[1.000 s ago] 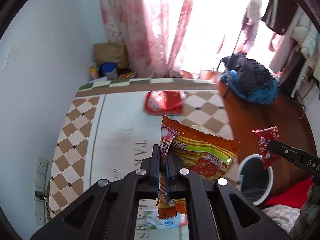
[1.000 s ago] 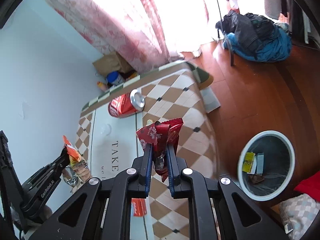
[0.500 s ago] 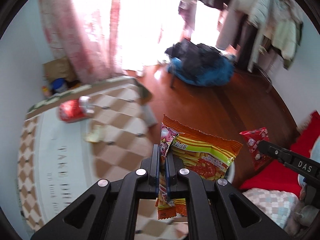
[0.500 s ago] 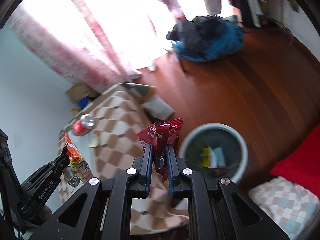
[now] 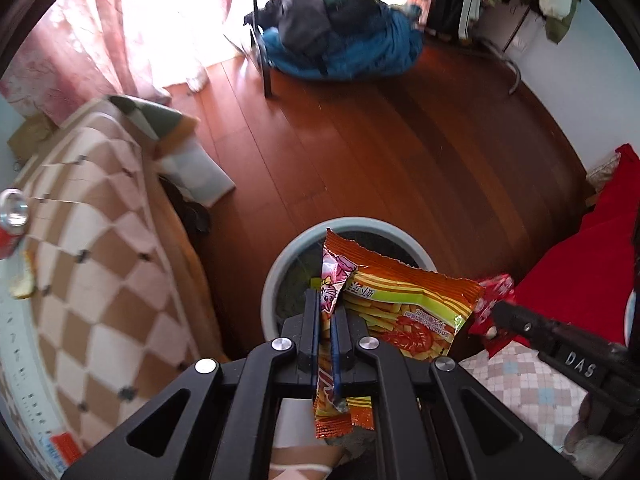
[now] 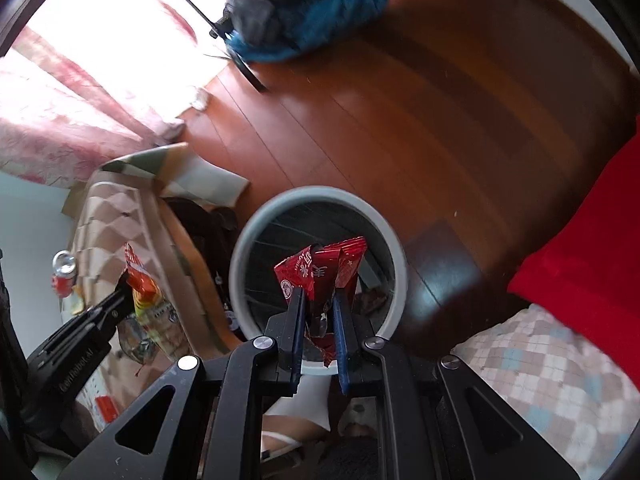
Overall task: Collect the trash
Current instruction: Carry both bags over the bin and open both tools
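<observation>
Right jaws: we grip the red wrapper (image 6: pixel 320 276) in our right gripper (image 6: pixel 318 320), upright, straight over the bin (image 6: pixel 256 224) mouth.
Left jaws: our left gripper (image 5: pixel 325 320) pinches the orange bag (image 5: pixel 404 304), its long side trailing right over the bin's near rim.
Nearer: we judge the right.

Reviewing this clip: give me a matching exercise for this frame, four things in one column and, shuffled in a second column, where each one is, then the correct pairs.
Things:
1. orange crinkled snack bag
2. red foil wrapper
3. red soda can with silver top
4. round grey-rimmed waste bin

Places:
A. lying on the checkered brown and white cloth
B. standing on the wooden floor
C. clamped in the left gripper
D. clamped in the right gripper

Pairs: 1-C, 2-D, 3-A, 4-B
</observation>
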A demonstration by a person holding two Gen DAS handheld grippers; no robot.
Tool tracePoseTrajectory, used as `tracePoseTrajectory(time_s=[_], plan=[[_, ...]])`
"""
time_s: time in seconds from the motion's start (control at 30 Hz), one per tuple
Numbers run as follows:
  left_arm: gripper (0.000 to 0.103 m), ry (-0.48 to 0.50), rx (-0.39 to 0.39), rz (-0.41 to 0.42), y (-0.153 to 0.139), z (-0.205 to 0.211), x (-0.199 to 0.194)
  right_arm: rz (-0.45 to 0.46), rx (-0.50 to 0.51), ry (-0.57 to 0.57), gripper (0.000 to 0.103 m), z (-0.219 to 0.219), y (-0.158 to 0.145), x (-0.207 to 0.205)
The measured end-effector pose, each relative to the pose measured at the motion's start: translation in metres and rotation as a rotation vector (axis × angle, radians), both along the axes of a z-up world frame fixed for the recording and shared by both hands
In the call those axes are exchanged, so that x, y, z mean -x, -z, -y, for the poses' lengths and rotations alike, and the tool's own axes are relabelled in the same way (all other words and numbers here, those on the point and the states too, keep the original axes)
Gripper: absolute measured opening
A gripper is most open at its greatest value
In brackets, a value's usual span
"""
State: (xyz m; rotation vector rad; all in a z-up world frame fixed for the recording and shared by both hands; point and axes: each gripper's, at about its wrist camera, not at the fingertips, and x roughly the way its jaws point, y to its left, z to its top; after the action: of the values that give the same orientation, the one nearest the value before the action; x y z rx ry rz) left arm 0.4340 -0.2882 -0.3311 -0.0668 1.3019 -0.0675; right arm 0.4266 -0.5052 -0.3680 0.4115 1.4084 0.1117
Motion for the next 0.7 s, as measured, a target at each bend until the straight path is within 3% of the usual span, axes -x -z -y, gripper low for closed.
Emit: tracePoseTrajectory(time_s=[0.13,0.3,0.37,0.4,0.43,0.47,0.5,0.7], plan=[[0.004,0.023,0.020,-0.088,0.038,0.007,-0.021,-0.081,-0.028,0.010,0.014,0.005,0.054,-0.011],[0.008,0.030,0.026,-0.176,0.073,0.005,-0.035,-0.142,-0.034,-0.009,0.014,-0.002,0.096,-0.018],[0.018,0.016,0.030,-0.187,0.078,0.002,-0.035,-0.164,-0.046,-0.012,0.017,-0.006,0.106,-0.019],[0.042,0.007,0.031,-0.190,0.079,0.000,-0.034,-0.172,-0.044,-0.015,0.026,-0.007,0.108,-0.019],[0.074,-0.004,0.028,-0.189,0.078,-0.003,-0.032,-0.179,-0.036,-0.021,0.032,-0.008,0.110,-0.019],[0.085,-0.010,0.028,-0.185,0.078,-0.005,-0.033,-0.181,-0.030,-0.026,0.045,-0.008,0.112,-0.019],[0.089,-0.018,0.027,-0.179,0.075,-0.008,-0.030,-0.179,-0.024,-0.031,0.054,-0.009,0.111,-0.018],[0.091,-0.055,-0.015,-0.159,0.060,-0.024,-0.013,-0.173,0.045,-0.086,0.082,-0.012,0.094,-0.011]])
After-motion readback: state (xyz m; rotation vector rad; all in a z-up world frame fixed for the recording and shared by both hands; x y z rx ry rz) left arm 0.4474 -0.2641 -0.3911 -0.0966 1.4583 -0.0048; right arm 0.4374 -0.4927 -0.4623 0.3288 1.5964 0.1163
